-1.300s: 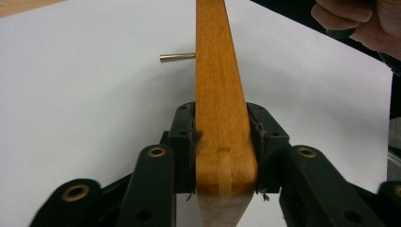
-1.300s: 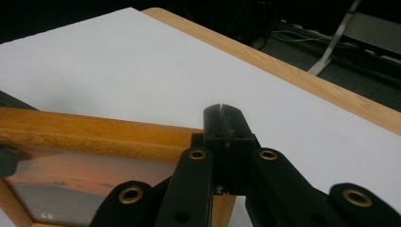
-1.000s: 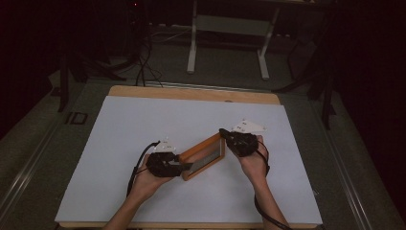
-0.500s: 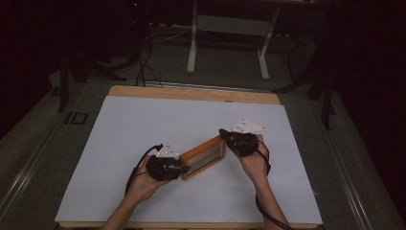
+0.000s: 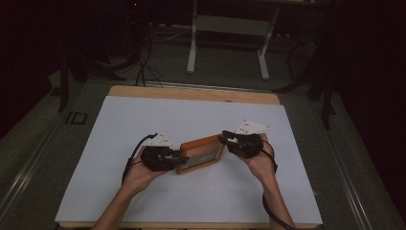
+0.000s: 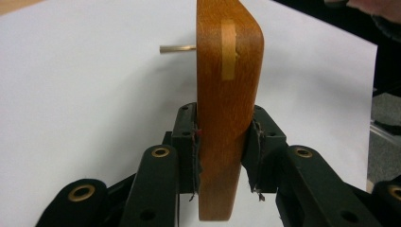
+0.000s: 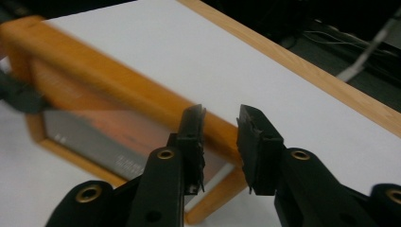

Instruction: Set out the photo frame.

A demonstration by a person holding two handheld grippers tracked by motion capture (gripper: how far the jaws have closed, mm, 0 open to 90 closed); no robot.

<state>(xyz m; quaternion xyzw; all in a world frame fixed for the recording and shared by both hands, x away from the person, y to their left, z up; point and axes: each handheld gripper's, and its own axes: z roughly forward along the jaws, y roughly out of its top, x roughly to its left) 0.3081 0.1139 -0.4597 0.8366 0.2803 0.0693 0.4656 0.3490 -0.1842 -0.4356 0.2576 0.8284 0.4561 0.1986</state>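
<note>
White table (image 5: 143, 191): left gripper (image 6: 226, 142) clamps wooden frame (image 6: 227, 94) (right gripper (image 7: 221, 142) jaws just opened).

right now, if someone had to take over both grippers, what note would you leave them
Left gripper: shut on one end of the wooden picture frame; its pads press both faces of the edge.
Right gripper: jaws have just been opening and stand apart at the frame's other end, pads not pressing it.
Frame: between the two hands over the white sheet; a thin peg sticks out of one face in the left gripper view.
Done: right side's grip let go, so the left alone holds the frame.
Left: probably set it down or stand it up; support the free end first.
</note>
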